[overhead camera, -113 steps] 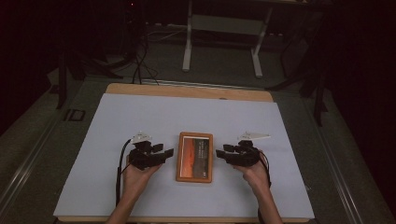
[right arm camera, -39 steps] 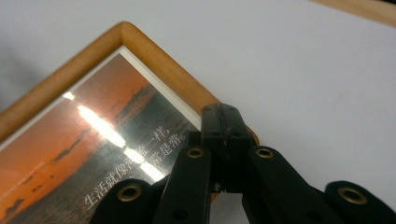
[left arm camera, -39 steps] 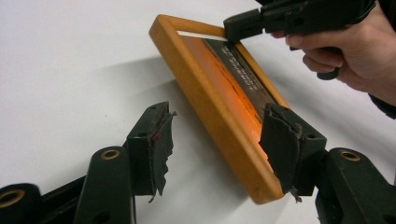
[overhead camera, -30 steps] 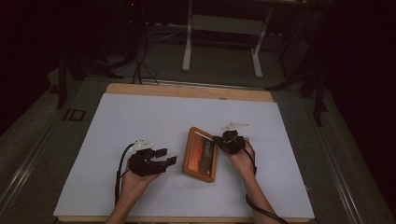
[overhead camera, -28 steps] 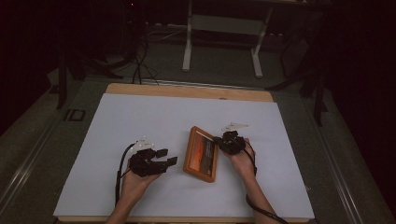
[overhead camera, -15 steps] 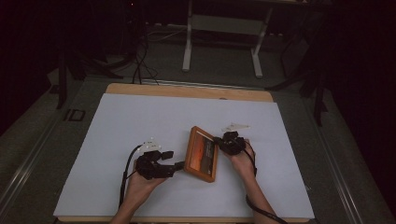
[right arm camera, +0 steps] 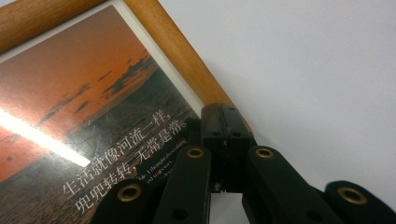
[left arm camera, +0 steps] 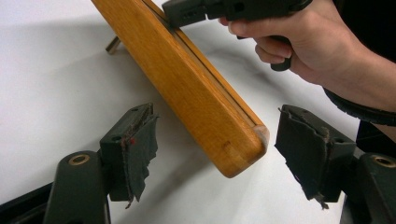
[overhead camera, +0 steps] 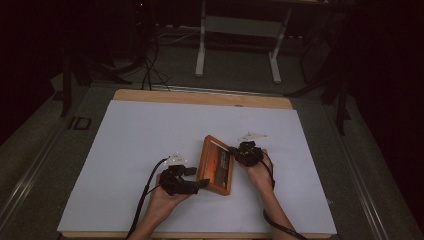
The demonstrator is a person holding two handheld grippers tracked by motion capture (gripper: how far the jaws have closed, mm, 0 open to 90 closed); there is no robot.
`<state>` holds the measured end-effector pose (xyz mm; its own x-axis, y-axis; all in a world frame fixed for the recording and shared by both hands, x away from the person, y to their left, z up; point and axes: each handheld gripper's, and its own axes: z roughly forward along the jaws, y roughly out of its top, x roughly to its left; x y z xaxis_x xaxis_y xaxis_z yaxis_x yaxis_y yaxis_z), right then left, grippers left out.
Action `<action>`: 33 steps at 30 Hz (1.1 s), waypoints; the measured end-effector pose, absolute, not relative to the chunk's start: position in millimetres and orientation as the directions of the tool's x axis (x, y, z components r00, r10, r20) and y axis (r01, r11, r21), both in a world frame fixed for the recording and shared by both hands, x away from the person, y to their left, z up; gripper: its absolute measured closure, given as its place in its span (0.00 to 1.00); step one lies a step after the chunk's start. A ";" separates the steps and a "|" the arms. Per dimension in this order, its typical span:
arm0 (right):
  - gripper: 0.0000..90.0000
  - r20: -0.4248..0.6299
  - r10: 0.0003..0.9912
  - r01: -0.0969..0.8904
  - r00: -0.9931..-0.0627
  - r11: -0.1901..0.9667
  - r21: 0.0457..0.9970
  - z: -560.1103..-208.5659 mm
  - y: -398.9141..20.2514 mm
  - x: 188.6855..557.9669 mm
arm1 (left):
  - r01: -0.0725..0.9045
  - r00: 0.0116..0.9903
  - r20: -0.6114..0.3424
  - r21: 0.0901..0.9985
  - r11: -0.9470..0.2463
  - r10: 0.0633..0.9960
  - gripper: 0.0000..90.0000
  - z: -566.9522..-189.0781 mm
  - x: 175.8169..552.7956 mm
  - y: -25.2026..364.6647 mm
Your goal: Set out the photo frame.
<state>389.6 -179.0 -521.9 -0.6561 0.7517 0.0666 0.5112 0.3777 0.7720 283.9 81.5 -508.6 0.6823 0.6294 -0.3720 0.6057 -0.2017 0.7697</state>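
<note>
You are partway through standing the picture frame [overhead camera: 216,165] up on the desk [overhead camera: 125,145]. It sits tilted near the front middle of the white surface, one long edge down, the far edge raised. Your right gripper [overhead camera: 239,151] has its fingers clamped tight on the frame's right rail, seen closely in the right gripper view [right arm camera: 226,135]. Your left gripper [left arm camera: 212,149] has just been spreading its fingers and they now stand wide, the frame's near corner [left arm camera: 243,140] between them, with neither pad touching the wood.

Next, I judge you need to close the left fingers on that corner without knocking it, then steady the frame so its rear prop [left arm camera: 112,45] can take the weight.

There is plenty of bare desk to the left and behind; the front edge lies near your wrists, so keep the move away from it.
</note>
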 end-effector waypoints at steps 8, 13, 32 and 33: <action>1.00 0.066 0.751 0.510 -0.657 0.378 0.773 -522.1 -179.4 389.6 | 0.639 0.667 -0.413 0.745 -0.192 0.619 0.39 -514.3 287.7 73.4; 1.00 0.067 0.750 0.509 -0.658 0.378 0.773 -522.3 -179.7 389.6 | 0.662 0.649 -0.447 0.731 -0.167 0.615 0.49 -514.2 288.4 72.2; 1.00 0.050 0.745 0.492 -0.666 0.388 0.779 -519.1 -187.9 380.2 | 0.705 0.568 -0.484 0.704 -0.089 0.666 0.61 -508.9 289.0 63.0; 1.00 0.053 0.746 0.494 -0.664 0.383 0.780 -518.1 -189.5 378.5 | 0.705 0.566 -0.479 0.704 -0.091 0.671 0.61 -507.4 289.2 61.1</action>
<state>378.5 -189.5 -518.1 -0.6636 0.7462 0.0534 0.4940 0.3835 0.7803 289.2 61.1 -507.4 0.5657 0.6711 -0.4792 0.7046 -0.0915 0.7037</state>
